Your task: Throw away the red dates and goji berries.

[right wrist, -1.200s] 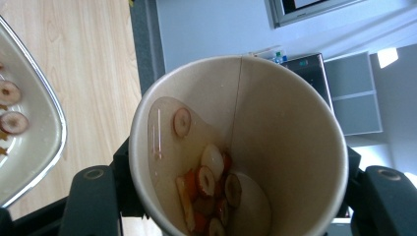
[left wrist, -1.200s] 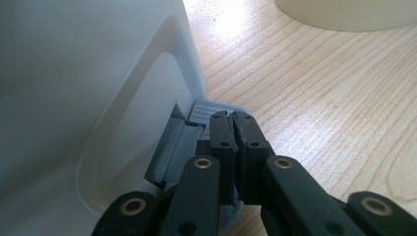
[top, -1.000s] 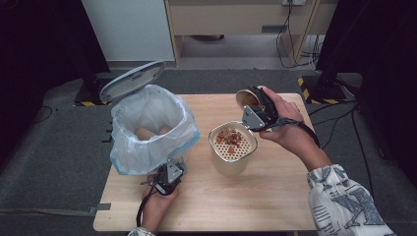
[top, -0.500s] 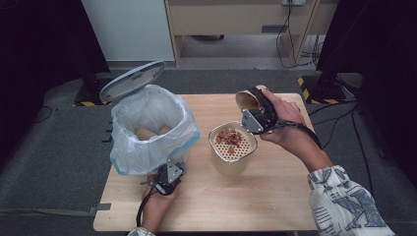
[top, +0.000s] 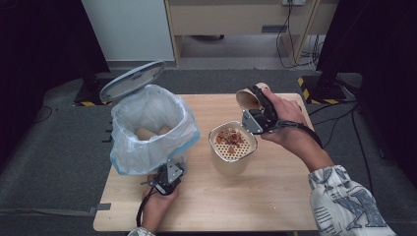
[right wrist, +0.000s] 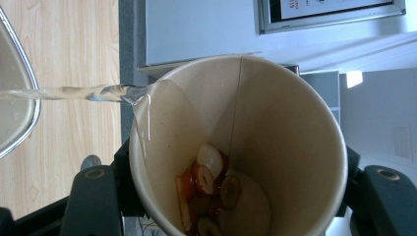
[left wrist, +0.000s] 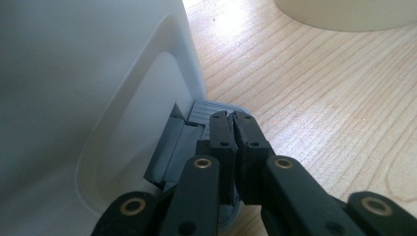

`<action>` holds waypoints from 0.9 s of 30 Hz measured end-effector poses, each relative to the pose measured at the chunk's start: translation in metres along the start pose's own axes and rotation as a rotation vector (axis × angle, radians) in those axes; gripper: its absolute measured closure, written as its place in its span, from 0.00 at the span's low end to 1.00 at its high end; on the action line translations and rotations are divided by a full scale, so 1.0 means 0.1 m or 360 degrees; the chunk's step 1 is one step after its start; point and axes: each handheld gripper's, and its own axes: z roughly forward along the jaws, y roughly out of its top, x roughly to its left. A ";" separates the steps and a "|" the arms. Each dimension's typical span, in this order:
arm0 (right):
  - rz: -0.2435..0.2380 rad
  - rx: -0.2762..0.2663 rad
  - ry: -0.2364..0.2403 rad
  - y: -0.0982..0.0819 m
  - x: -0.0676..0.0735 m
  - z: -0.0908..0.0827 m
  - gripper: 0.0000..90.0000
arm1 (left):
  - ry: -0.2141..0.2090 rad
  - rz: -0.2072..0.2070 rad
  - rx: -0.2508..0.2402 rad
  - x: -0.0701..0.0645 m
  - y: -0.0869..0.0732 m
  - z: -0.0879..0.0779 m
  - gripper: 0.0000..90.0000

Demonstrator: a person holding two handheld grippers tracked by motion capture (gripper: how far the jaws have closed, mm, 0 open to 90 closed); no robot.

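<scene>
Black tongs [left wrist: 233, 129] with brass-coloured rivets; right sleeve [top: 346, 204] white with a blue-grey pattern.

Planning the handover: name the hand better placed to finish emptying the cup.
Right. The right gripper already clamps the tipped paper cup above the strainer; the left gripper presses the bin's pedal.

A wooden table [top: 275, 206] is seen on a grey carpeted floor [top: 54, 162]. Black-and-yellow hazard tape [top: 309, 93] is stuck to the floor beyond the table's far right corner. A wooden cabinet [top: 231, 17] is set against the back, with black cables [top: 287, 24] hung beside it
</scene>
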 end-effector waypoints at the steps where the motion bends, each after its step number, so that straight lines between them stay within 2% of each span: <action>1: -0.0011 0.0002 -0.0004 0.01 0.00 0.00 0.37 | 0.0000 0.0001 0.0001 0.00 0.00 0.00 0.96; 4: -0.0066 0.0006 -0.0017 0.04 -0.01 -0.01 0.37 | 0.0000 0.0001 0.0000 0.00 0.00 0.00 0.96; 6: -0.0075 -0.0004 -0.0023 0.05 -0.02 -0.01 0.37 | 0.0000 0.0002 0.0000 0.00 0.00 0.00 0.96; 16: -0.0236 0.0050 -0.0057 0.08 -0.03 -0.02 0.38 | -0.0001 0.0002 0.0002 0.00 0.00 0.00 0.96; 21: -0.0263 0.0056 -0.0061 0.10 -0.04 -0.02 0.38 | -0.0002 0.0002 0.0002 0.00 0.00 0.00 0.96; 22: -0.0316 0.0069 -0.0068 0.11 -0.04 -0.02 0.37 | -0.0004 -0.0001 0.0001 0.00 0.00 0.00 0.96; 27: -0.0322 0.0065 -0.0069 0.12 -0.05 -0.02 0.37 | -0.0005 -0.0004 0.0000 0.00 0.00 0.00 0.96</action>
